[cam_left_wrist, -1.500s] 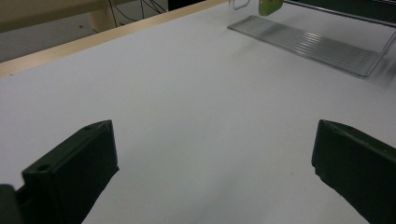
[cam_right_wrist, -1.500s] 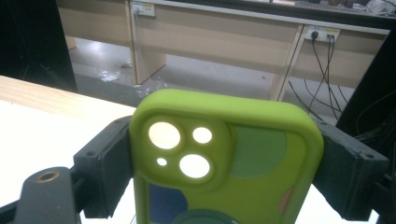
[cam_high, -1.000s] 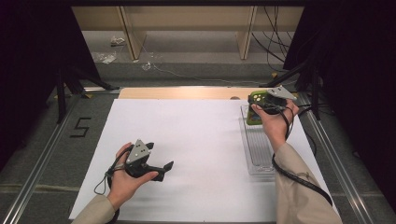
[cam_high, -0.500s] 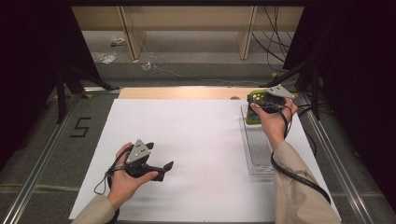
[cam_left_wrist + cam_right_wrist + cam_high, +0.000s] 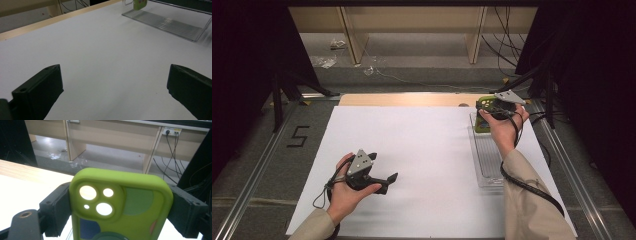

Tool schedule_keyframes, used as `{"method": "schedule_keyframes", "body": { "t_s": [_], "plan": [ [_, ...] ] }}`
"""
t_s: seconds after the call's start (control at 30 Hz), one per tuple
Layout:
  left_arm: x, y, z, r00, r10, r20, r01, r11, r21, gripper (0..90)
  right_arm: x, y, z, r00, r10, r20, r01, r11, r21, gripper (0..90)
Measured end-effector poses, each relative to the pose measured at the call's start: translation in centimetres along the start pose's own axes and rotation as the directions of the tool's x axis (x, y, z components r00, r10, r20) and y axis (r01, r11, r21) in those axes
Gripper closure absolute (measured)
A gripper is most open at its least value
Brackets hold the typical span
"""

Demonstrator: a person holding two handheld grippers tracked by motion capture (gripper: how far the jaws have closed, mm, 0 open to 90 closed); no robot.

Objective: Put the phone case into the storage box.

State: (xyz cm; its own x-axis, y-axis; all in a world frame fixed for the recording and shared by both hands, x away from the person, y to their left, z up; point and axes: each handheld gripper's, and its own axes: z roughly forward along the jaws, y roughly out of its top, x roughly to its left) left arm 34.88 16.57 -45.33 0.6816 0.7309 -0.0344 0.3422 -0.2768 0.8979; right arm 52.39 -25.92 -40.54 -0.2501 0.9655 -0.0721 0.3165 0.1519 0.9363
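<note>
Near the tabletop's front edge, toward its left side, the left hand-held gripper (image 5: 384,182) lies low over the white sheet (image 5: 412,150), its jaws spread wide with nothing between them. Farther back, by the far right corner, the right hand-held gripper (image 5: 486,107) pinches a green phone case (image 5: 120,205) by its two long sides, holding it at the far end of the clear ribbed tray (image 5: 488,160).
</note>
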Motion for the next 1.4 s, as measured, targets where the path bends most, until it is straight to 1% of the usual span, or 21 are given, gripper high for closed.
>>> {"method": "schedule_keyframes", "body": {
  "t_s": [0.2,1.4],
  "plan": [
    [0.0,0.0,0.0,1.0,0.0,0.001,0.0,1.0,0.0,0.0,-0.2,-0.3,0.5,1.0,0.006,0.007,-0.006,1.0,0.014,16.5],
    [0.0,0.0,0.0,1.0,0.0,0.001,0.0,1.0,0.0,0.0,-0.1,-0.5,2.1,0.9997,0.018,0.014,-0.018,0.999,0.031,16.5]
  ]
}}
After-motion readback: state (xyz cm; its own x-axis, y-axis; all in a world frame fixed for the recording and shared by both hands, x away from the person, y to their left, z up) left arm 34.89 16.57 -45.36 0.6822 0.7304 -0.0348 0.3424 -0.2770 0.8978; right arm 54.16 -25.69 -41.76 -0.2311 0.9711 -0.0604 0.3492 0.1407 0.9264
